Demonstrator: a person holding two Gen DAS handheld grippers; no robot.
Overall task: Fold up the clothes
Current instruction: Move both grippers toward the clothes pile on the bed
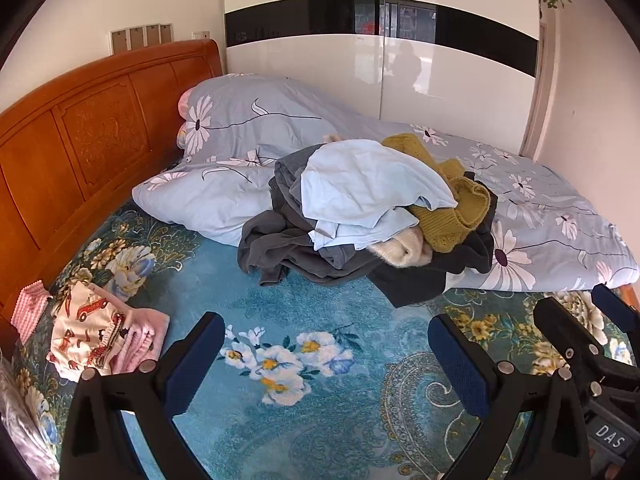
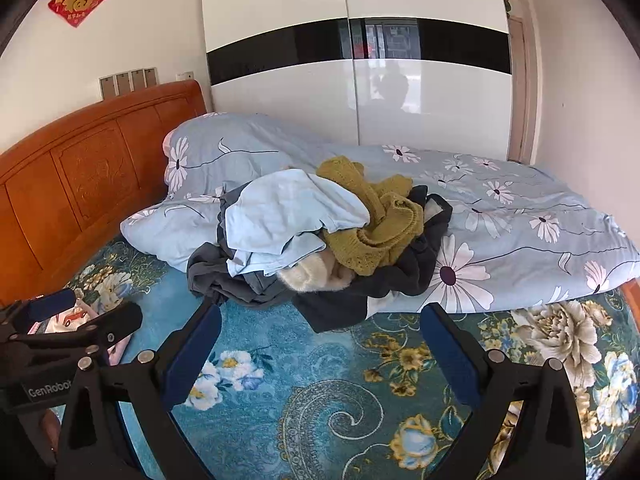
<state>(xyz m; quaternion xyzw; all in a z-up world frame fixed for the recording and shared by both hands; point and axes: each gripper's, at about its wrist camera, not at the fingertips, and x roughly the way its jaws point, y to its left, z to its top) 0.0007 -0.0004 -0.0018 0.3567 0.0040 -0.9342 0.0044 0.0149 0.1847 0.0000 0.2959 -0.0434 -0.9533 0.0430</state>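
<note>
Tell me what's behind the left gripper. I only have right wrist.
Observer: A cream cloth printed with red cars, lying on a pink garment on the bedspread.
Operator: Anything else over there?
Observer: A pink checked cloth, right by the headboard.
Operator: Left fingers holding anything?
Observer: No. The left gripper is wide open, with only bedspread between its fingers.

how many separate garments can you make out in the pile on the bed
4 visible: light blue shirt on top, mustard knit sweater at its right, cream fuzzy item beneath, dark grey clothing underneath, possibly several pieces; more may be hidden.
</note>
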